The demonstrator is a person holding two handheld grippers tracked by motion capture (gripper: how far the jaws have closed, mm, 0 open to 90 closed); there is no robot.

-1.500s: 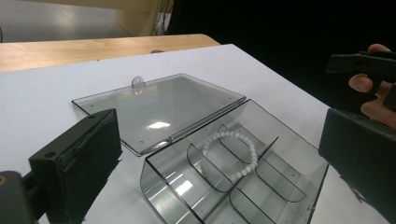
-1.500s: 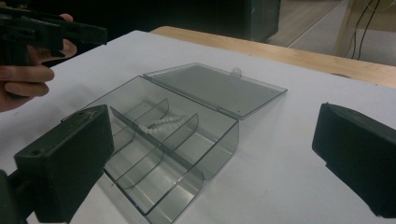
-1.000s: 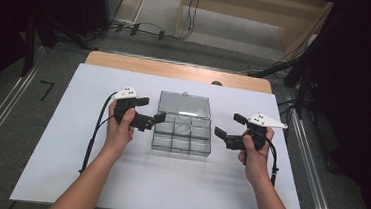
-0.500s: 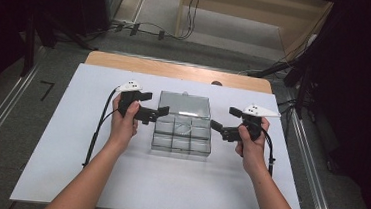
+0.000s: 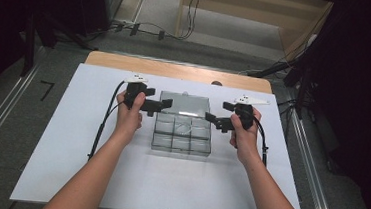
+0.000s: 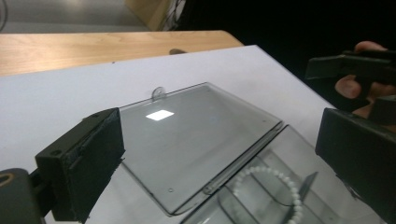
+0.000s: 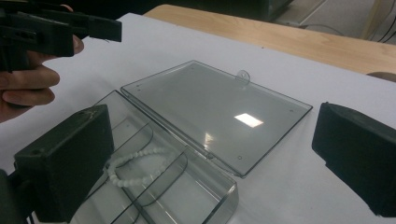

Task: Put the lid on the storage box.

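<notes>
Item: clear compartment box (image 5: 182,129), at the worktop (image 5: 70,140) centre, lid (image 6: 196,135) laid flat behind the tray. We noted both claws had closed in since 1 second earlier, flanking the lid's sides; closing it looked next. Left claw (image 5: 159,106) and right claw (image 5: 213,121) stood apart, empty. White bead bracelet (image 7: 133,165) lay in 1 compartment.

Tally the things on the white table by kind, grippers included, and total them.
Clear compartment box with open lid: 1
White bead bracelet: 1
Black grippers, left and right: 2
Total: 4
</notes>
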